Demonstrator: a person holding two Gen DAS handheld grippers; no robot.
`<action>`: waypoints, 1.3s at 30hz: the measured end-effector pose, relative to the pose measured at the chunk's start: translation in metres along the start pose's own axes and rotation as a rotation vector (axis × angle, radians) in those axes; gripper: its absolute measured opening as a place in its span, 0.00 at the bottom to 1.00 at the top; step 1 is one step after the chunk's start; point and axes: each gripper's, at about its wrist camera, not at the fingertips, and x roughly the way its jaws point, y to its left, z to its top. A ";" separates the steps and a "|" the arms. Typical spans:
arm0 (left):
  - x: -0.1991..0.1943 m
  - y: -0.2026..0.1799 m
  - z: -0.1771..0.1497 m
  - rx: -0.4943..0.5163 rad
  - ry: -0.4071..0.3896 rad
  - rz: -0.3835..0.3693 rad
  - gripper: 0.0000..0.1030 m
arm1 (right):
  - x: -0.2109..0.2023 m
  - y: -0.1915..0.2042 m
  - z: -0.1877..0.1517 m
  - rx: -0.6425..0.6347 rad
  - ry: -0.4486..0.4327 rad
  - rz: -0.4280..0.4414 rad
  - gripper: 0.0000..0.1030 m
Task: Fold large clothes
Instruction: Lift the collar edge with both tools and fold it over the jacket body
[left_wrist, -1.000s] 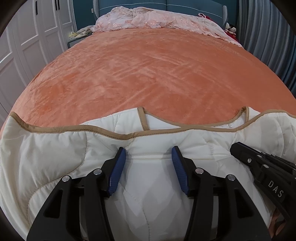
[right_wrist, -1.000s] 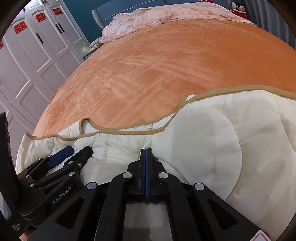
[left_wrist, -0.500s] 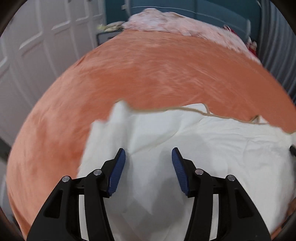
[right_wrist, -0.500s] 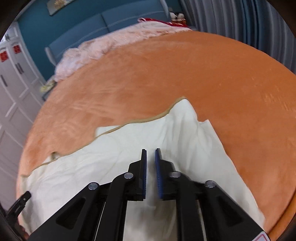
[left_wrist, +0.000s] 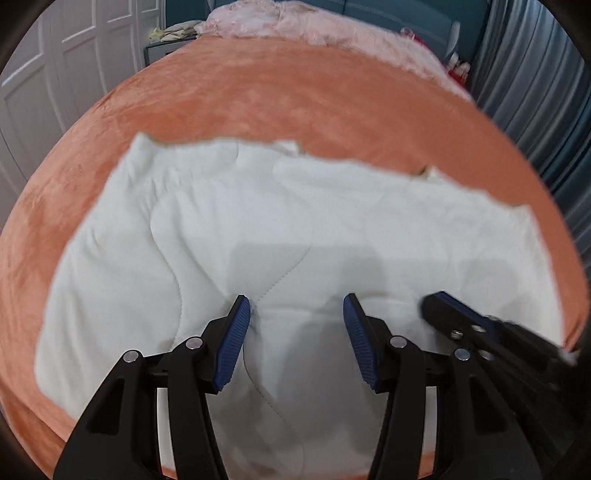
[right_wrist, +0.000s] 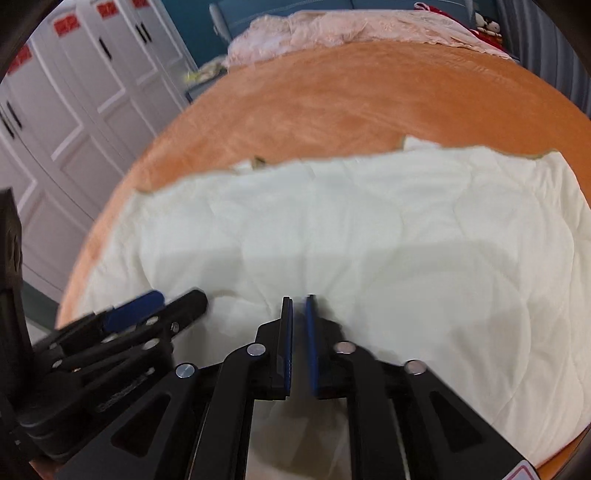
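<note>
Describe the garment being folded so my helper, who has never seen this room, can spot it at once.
Find the bed under the orange plush blanket. On its near end lies the cream quilted garment, spread flat. It is plain white with stitched curves, unlike the crumpled pink lacy bedding heaped at the headboard end.

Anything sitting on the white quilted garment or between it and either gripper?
Nothing visible. The white quilted garment lies bare on the orange blanket; left gripper and right gripper are right above it. The pink bedding lies apart at the headboard end.
</note>
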 end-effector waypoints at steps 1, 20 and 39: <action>0.004 -0.001 -0.003 0.011 0.000 0.016 0.51 | 0.003 -0.003 -0.002 -0.003 0.006 -0.003 0.00; 0.000 0.006 -0.009 0.053 -0.015 0.106 0.54 | -0.025 -0.035 -0.017 0.053 -0.046 -0.082 0.00; -0.046 0.181 -0.080 -0.645 0.040 -0.074 0.89 | -0.046 0.028 -0.057 -0.057 0.014 0.039 0.06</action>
